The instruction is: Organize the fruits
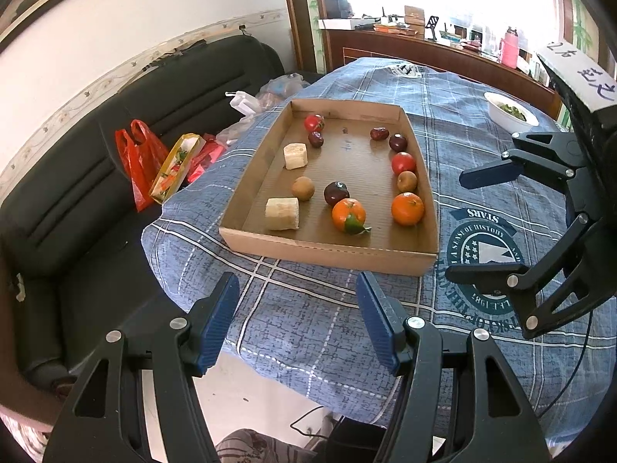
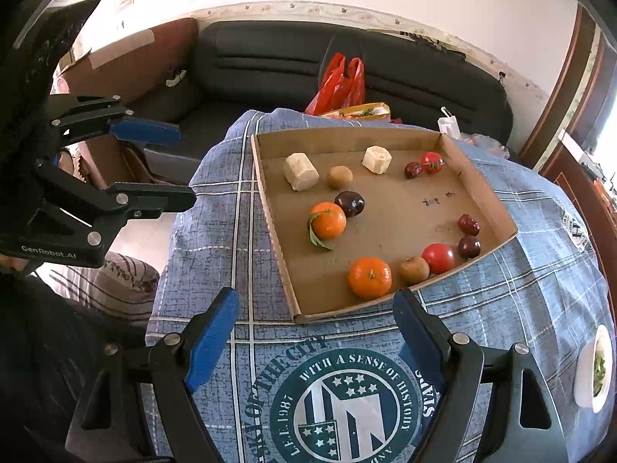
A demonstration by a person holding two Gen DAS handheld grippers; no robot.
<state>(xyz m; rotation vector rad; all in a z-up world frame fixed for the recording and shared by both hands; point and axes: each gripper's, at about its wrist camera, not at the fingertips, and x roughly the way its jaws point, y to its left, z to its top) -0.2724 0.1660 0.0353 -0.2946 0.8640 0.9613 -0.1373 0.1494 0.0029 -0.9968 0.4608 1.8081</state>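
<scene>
A: What does the left wrist view give that the right one lacks?

B: A bright window and a cluttered wooden sideboard [image 1: 443, 44] at 1 o'clock. The right wrist view shows the round emblem [image 2: 343, 405] on the cloth whole.

A: And the surface?

B: A table under a blue plaid cloth [image 1: 308, 308], with a black sofa [image 1: 115, 146] beside it and red bags [image 1: 140, 162] on the seat. A white bowl [image 1: 509, 114] of greens sits at 2 o'clock.

A: The fruit?

B: All in the cardboard tray [image 1: 327, 249]. In the left view, a leafed orange [image 1: 349, 214] touches a dark plum [image 1: 336, 193]; a second orange [image 1: 407, 208] lies at 3 o'clock of it, against the tray wall. A tomato [image 1: 403, 163] sits further up that side. Two pale cut chunks lie along the other side.

A: The tongs?

B: The left gripper [image 1: 297, 324] has its jaws spread wide over the cloth with nothing between them. The right gripper [image 2: 316, 343] is likewise spread and empty, just short of the tray's near corner.
</scene>
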